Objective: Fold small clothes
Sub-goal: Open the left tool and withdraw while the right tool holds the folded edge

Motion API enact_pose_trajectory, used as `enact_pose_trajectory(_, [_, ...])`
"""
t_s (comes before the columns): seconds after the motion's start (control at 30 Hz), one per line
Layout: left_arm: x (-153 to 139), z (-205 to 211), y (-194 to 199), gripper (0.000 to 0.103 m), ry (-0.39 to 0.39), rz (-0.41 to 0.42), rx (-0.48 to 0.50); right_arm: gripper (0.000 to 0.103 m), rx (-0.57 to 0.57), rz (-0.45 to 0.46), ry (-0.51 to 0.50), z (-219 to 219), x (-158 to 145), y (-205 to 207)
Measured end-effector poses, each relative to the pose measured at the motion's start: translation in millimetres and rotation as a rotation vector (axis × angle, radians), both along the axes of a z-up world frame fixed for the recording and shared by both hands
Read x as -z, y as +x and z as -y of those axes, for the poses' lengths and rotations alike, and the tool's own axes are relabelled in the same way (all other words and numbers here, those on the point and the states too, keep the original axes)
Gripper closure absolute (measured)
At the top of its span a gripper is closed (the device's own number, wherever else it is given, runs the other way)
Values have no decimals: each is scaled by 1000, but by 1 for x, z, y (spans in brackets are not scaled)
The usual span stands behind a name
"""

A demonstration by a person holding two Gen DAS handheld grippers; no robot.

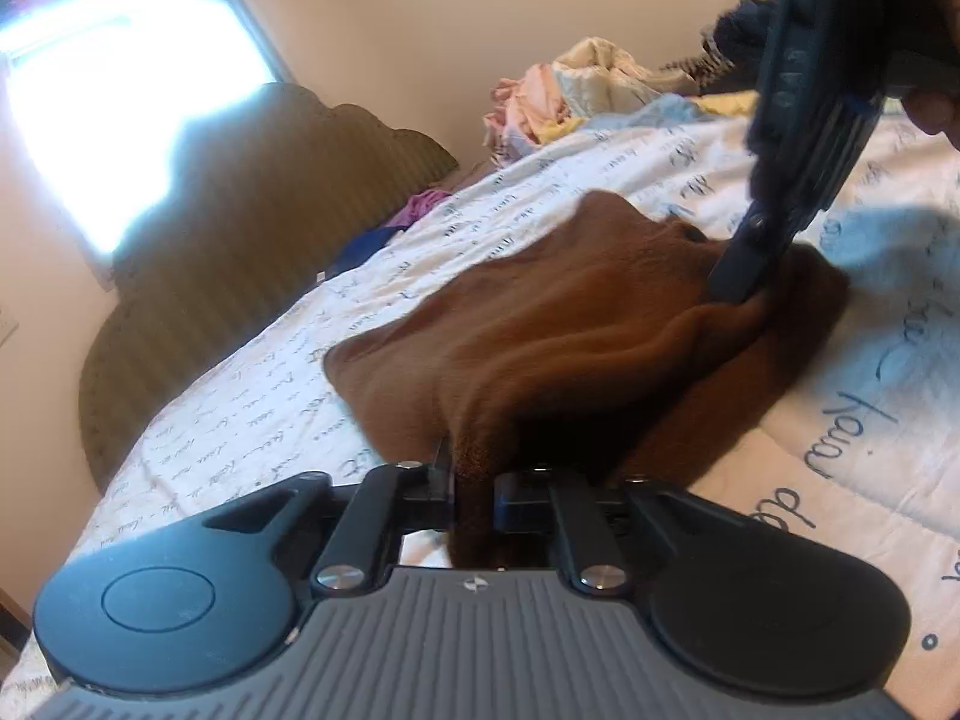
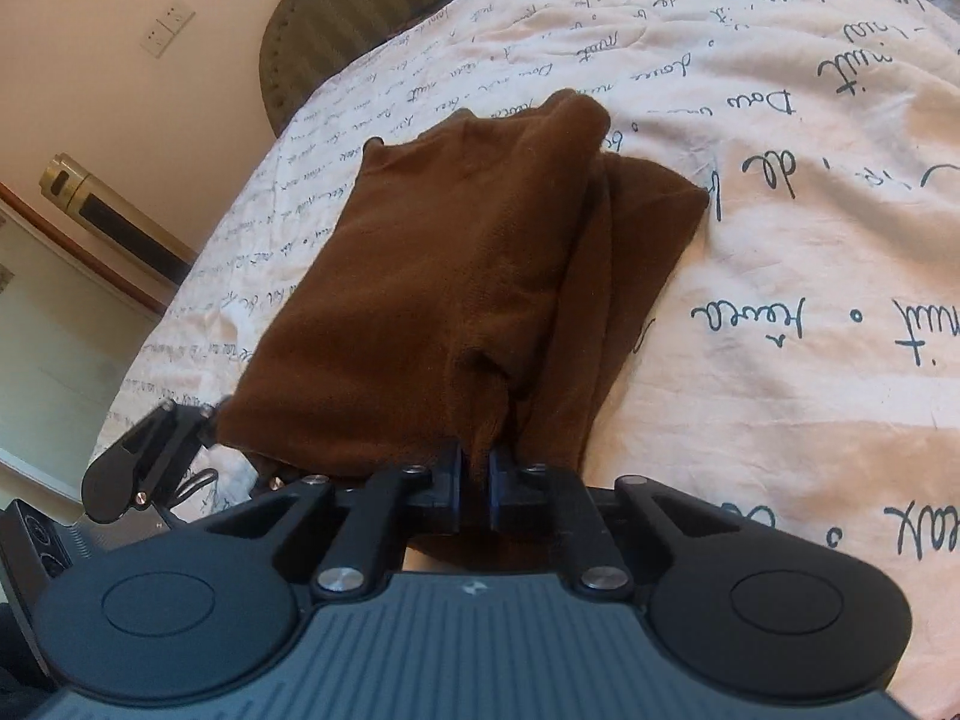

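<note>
Left wrist view: left gripper (image 1: 474,498) pinched tight on the near hem of the brown garment (image 1: 570,324), spread mid-bed on the script-printed bedspread (image 1: 840,450), well clear of the clothes heap (image 1: 576,90) by the far edge; right gripper (image 1: 735,288) biting the opposite hem, contact point blurred, probably a firm pinch. Right wrist view: right gripper (image 2: 477,480) clamped on a bunched fold of the brown garment (image 2: 456,252). Best carried over level, both corners together, cloth taut, laid edge to edge before letting go.
</note>
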State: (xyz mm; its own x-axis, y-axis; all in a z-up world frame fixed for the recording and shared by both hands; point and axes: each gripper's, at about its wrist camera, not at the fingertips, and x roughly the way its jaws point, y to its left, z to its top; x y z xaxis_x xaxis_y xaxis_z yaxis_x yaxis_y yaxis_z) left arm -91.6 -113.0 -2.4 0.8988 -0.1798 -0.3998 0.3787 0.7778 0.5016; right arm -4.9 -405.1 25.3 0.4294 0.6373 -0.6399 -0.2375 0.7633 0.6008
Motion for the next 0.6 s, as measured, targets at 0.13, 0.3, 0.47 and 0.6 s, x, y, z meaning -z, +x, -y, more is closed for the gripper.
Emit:
enact_pose_trajectory(0.13, [6,-16,4,92,-3,-56,11,102,50,17,-88,23,-4,-12])
enact_pose_trajectory(0.3, [11,-11,-2,83,41,-14,22,102,93,-61,-11,38,27,-11])
enact_pose_trajectory(0.47, [-26,-47,-17,38,-176,-33,117,71,194,40,219,66,-1,-8])
enact_pose_trajectory(0.6, [-42,-62,4,36,-299,-72,37,40,173,75,229,56,-10,26])
